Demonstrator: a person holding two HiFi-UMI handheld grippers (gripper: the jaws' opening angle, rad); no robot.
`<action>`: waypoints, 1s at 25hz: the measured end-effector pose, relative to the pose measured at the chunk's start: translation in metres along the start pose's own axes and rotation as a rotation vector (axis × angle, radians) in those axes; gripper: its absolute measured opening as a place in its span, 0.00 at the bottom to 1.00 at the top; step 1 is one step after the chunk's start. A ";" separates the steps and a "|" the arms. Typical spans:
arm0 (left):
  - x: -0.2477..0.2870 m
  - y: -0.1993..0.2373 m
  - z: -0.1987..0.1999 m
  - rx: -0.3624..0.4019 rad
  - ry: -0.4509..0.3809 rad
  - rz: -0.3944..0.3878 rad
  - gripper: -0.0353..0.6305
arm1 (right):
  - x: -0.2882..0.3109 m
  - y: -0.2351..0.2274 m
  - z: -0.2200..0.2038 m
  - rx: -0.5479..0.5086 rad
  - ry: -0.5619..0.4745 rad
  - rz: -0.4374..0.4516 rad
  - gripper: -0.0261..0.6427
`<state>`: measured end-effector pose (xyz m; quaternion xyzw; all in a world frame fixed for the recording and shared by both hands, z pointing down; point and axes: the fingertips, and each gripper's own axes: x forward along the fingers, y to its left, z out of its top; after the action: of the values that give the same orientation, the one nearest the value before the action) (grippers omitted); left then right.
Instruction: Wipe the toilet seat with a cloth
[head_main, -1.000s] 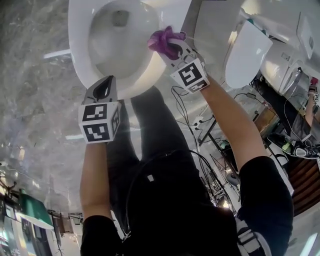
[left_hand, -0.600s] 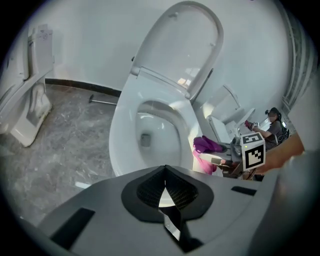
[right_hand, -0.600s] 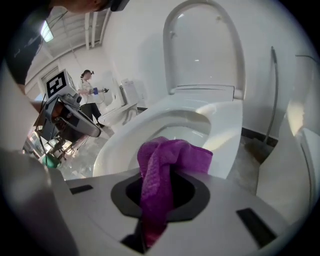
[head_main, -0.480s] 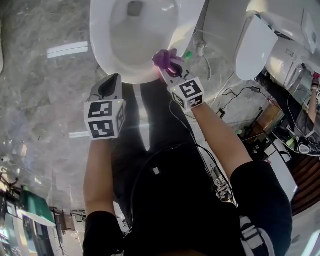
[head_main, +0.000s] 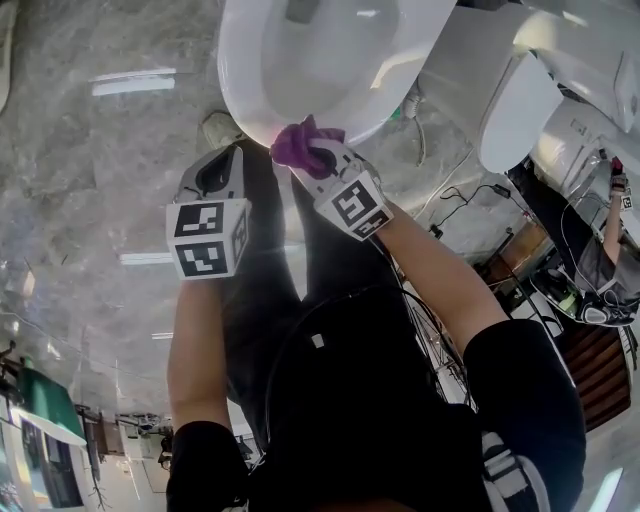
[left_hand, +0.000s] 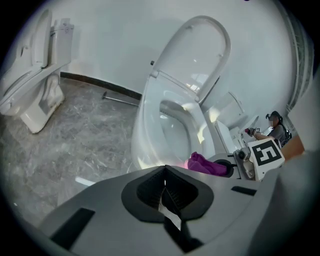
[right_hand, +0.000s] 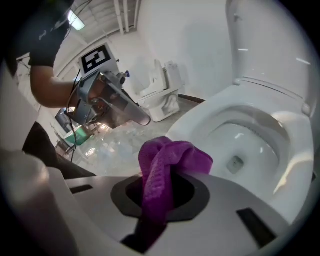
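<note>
Right tongs (head_main: 320, 158) clamp the cloth (head_main: 296, 144) at the toilet seat's (head_main: 240, 92) near rim; left tongs (head_main: 222, 162) are closed and empty. Press the cloth flat and follow the rim.

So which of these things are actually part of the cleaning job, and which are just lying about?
Part of the job:
- toilet
- purple cloth, clamped in the right gripper at the toilet's front rim

Just about:
- left gripper, shut and empty, held off to the side
- another toilet by the wall
- a person in the background
</note>
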<state>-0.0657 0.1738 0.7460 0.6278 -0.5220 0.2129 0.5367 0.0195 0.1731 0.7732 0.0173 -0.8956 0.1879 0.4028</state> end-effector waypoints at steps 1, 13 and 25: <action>-0.003 0.005 0.000 -0.002 -0.008 0.007 0.07 | 0.006 0.006 0.006 -0.055 0.010 0.031 0.12; -0.019 0.036 -0.003 -0.035 -0.057 0.039 0.07 | 0.062 -0.024 0.091 -0.306 -0.066 0.191 0.12; -0.020 0.068 0.019 -0.079 -0.079 0.034 0.07 | 0.106 -0.109 0.195 -0.283 -0.174 0.002 0.12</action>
<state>-0.1384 0.1733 0.7536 0.6052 -0.5612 0.1763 0.5364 -0.1715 0.0162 0.7676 -0.0242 -0.9446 0.0580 0.3221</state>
